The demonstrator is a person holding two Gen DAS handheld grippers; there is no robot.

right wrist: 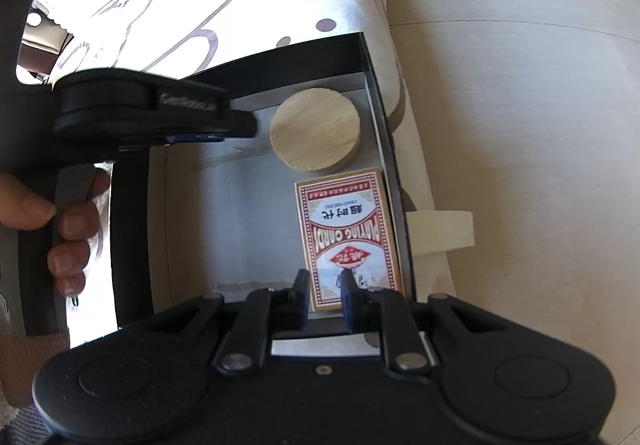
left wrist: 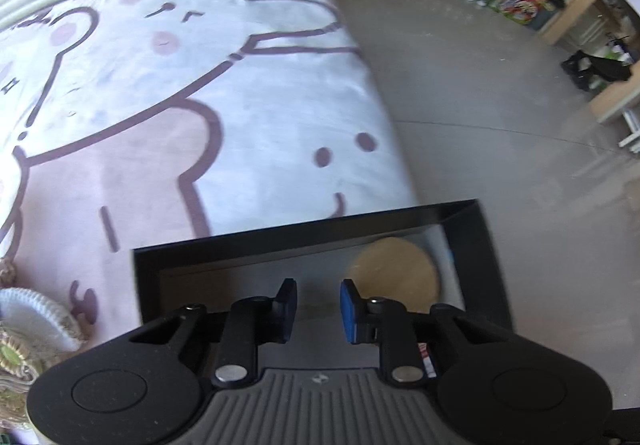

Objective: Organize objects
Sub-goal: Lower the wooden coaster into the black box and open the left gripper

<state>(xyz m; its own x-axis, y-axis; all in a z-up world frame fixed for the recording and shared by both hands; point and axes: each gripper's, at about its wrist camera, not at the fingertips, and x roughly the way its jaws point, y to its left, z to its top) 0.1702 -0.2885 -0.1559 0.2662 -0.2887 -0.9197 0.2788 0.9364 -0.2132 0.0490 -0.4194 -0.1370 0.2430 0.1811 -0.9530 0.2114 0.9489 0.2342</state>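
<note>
the box [right wrist: 382, 117] has black walls and a grey floor. inside the box, the round wooden disc [right wrist: 316, 129] is light tan with faint grain lines. just beside the disc, the card pack [right wrist: 346, 233] is red and white with a thin tan edge and red letters. under the box, the blanket [left wrist: 256, 93] is white and soft pink with dark purple cartoon lines, dots and pink cheeks. beside the box, the floor [left wrist: 472, 101] is plain grey.
</note>
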